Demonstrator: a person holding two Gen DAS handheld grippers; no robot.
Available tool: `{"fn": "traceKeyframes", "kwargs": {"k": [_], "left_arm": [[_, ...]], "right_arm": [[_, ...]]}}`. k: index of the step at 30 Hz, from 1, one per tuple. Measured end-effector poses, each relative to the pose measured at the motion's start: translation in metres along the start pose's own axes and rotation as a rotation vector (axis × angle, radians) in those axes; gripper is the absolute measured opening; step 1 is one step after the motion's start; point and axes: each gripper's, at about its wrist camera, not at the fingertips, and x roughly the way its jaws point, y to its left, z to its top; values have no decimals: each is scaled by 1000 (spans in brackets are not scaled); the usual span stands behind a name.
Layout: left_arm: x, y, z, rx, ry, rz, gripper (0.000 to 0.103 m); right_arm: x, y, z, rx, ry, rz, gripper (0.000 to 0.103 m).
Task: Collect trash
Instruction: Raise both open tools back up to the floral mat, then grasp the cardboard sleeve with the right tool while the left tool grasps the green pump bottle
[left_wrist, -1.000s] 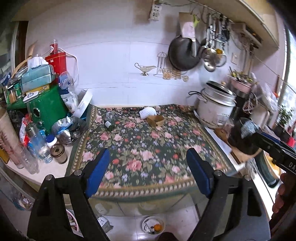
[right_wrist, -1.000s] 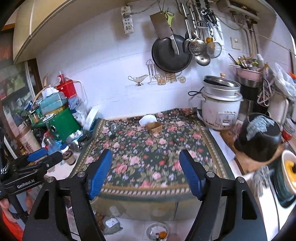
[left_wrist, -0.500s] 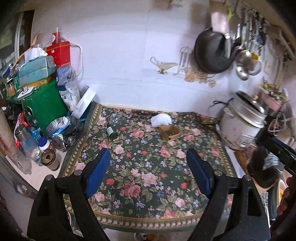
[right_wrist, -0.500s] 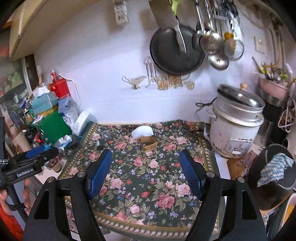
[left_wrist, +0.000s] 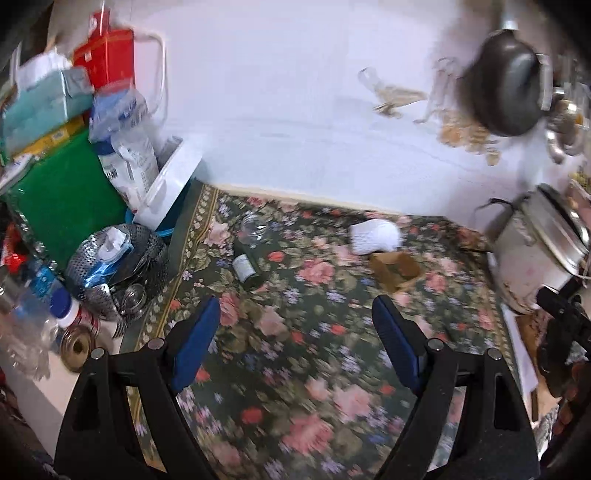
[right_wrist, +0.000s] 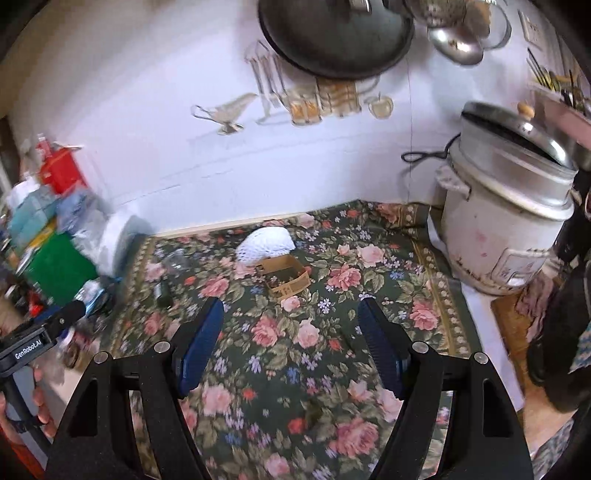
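White netted foam wrap (right_wrist: 265, 240) lies ahead of the right tongs (right_wrist: 291, 341), touching the far edge of a small open cardboard box (right_wrist: 287, 277) that looks empty. Ahead and left of the left tongs (left_wrist: 295, 343) lie a small dark bottle (left_wrist: 246, 270) on its side and, just beyond it, a tipped clear glass jar (left_wrist: 254, 232), contents unclear. Both tongs stand wide open, holding nothing, above the floral-clothed surface (right_wrist: 369, 295).

The wrap is light and could slide away under a careless pinch; the bottle may roll. Far left, a metal colander (left_wrist: 122, 266) holds a plastic bag; right, a lidded rice cooker (right_wrist: 506, 221).
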Motion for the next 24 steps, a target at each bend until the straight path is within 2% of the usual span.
{"fn": "traceKeyframes", "kwargs": {"k": [3,7,12,13,17,19,23,24], "left_arm": [[51,25,10,-43,64,-5,84],[111,41,15,-44,125,7,82],[177,52,19,-43,177,29,72],[187,54,19,-44,185,40,71],[218,63,21,-53,197,58,68],[230,65,22,-50,207,66,64],[247,66,22,-54,219,82,59],[251,67,22,-62,225,86,56]], "right_arm": [[39,5,8,24,52,-28,72],[88,8,11,47,99,-73,72],[145,2,11,113,153,-92,67],[156,-2,11,132,168,-90,63],[189,-11,13,199,190,-73,61],[208,-14,13,215,216,-78,53],[238,-13,13,221,258,-75,44],[246,-12,12,217,269,-78,39]]}}
